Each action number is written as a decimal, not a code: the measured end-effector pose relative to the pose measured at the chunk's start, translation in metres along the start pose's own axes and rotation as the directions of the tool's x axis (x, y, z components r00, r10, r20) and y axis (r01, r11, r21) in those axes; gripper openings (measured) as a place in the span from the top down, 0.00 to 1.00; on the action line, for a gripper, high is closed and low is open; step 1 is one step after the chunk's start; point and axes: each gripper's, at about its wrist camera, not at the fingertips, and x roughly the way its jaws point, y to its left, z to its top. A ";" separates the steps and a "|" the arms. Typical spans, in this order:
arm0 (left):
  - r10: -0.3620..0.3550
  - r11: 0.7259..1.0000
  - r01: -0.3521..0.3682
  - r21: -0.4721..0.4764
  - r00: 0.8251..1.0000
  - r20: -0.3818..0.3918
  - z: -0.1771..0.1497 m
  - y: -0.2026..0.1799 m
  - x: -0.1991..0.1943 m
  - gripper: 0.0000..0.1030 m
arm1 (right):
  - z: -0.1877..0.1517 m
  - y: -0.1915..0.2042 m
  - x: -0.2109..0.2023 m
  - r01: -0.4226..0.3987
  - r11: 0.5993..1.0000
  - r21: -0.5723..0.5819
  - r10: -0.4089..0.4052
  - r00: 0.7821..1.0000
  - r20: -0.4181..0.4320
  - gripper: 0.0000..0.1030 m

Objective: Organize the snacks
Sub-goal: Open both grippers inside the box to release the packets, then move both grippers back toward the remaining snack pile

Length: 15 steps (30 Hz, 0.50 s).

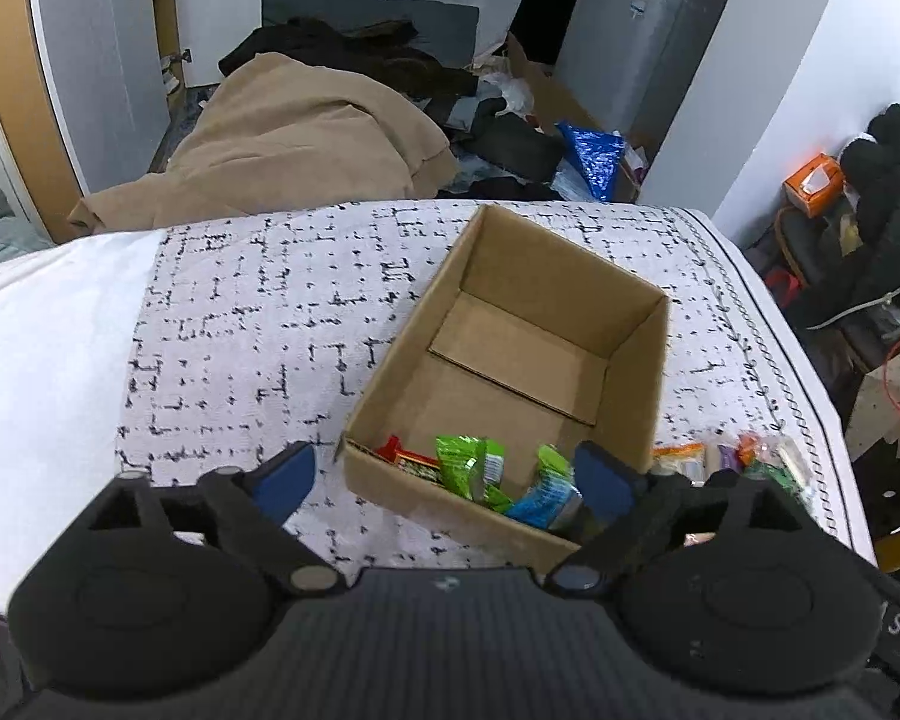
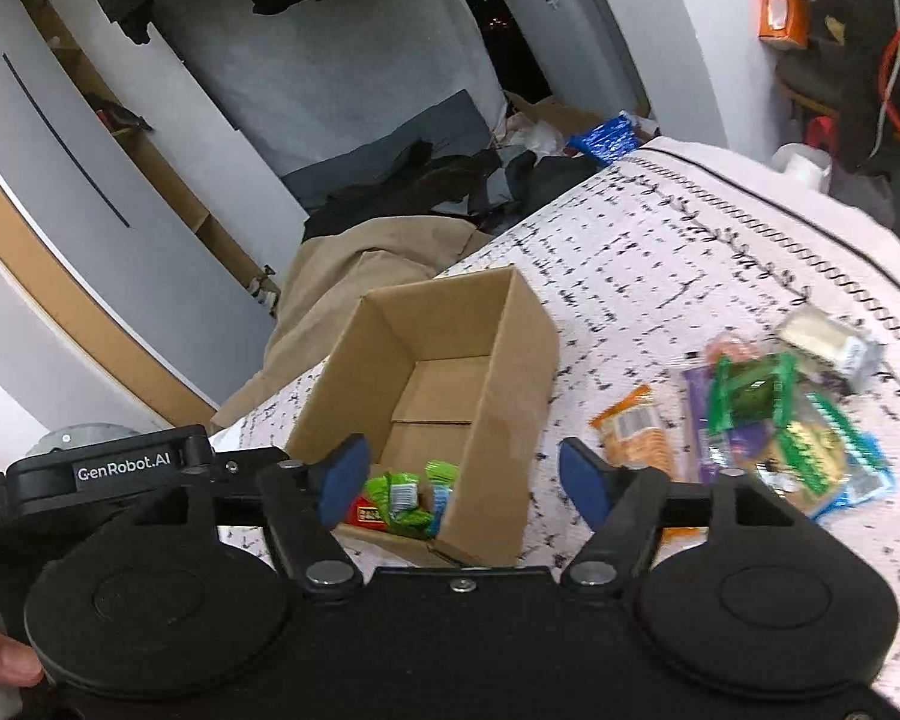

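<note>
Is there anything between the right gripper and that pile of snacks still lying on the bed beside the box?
Nothing visible. The right gripper is open and empty over the cardboard box's near corner. The pile of snacks lies on the patterned bed cover right of the box, with only bare cover between. The orange packet lies nearest.

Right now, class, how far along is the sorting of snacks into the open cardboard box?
Done: a few packets, green, blue and red, lie at the near end of the brown cardboard box. In hand: nothing; left gripper and right gripper are open and empty. Left: the loose snack pile on the patterned cloth beside the box.
</note>
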 end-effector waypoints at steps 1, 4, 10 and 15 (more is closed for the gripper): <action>-0.003 1.000 0.003 -0.003 1.000 0.000 -0.001 -0.001 -0.002 0.06 | 0.000 -0.001 -0.004 0.004 1.000 -0.004 -0.004 1.000 0.003 0.23; -0.009 1.000 0.009 0.001 1.000 0.003 -0.006 -0.006 -0.006 0.00 | 0.003 -0.005 -0.016 0.023 1.000 -0.019 -0.023 1.000 0.015 0.16; -0.028 0.999 0.028 0.025 1.000 0.003 -0.017 -0.021 -0.014 0.00 | 0.007 -0.021 -0.035 0.061 0.998 -0.005 -0.061 0.998 0.029 0.08; -0.034 0.999 0.033 0.032 0.999 0.022 -0.023 -0.034 -0.022 0.00 | 0.008 -0.034 -0.051 0.067 0.998 -0.012 -0.066 0.997 0.050 0.02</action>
